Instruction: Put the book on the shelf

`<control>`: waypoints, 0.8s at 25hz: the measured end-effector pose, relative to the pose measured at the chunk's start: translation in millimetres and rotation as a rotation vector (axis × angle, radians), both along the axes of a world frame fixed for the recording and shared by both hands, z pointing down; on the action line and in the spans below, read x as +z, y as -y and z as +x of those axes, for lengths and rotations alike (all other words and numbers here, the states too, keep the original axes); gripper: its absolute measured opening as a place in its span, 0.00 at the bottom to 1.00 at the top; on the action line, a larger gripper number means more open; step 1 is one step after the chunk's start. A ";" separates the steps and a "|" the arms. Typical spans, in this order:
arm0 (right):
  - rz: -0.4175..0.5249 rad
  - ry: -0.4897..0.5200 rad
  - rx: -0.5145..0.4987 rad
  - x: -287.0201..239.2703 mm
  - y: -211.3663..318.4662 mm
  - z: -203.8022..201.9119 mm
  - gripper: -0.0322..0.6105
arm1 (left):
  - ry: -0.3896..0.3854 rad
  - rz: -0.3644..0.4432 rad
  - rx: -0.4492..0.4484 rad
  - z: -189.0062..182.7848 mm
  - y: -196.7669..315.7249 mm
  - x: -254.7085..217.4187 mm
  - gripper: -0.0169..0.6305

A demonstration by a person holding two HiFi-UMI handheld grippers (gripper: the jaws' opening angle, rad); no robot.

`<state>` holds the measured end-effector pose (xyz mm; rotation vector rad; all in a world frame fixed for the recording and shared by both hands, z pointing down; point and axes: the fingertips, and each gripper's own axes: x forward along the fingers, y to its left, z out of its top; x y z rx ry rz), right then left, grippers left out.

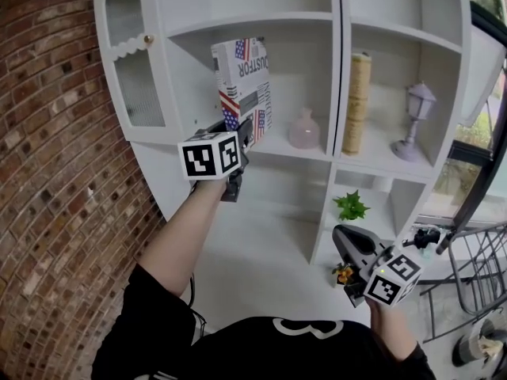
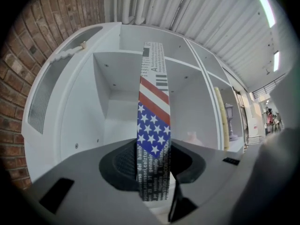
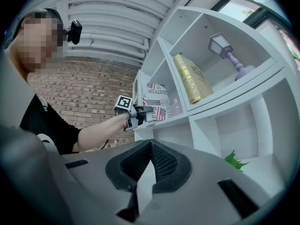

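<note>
Book (image 1: pixel 242 85) upright in my left gripper (image 1: pixel 244 139) — fingers (image 2: pixel 119 165) clamped on its lower end — at the shelf (image 1: pixel 396 34) opening; my right gripper (image 1: pixel 342 242) hangs low, fingers (image 3: pixel 164 163) closed, empty.

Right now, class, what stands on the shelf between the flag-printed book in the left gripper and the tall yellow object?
A small pink vase, then the white shelf divider; the head view shows both.
</note>
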<state>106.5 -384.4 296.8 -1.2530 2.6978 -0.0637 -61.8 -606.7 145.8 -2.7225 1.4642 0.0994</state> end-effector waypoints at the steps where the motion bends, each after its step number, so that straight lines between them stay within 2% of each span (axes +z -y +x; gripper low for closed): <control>1: -0.001 0.000 0.001 0.5 0.6 1.6 0.06 | 0.013 0.004 -0.012 2.8 4.0 0.3 0.26; 6: -0.003 0.002 0.008 2.4 2.7 10.6 0.06 | 0.050 -0.005 -0.051 13.4 25.7 4.6 0.26; 20: -0.024 0.013 0.019 12.9 7.8 30.5 0.06 | 0.051 -0.068 -0.126 22.7 55.3 11.8 0.27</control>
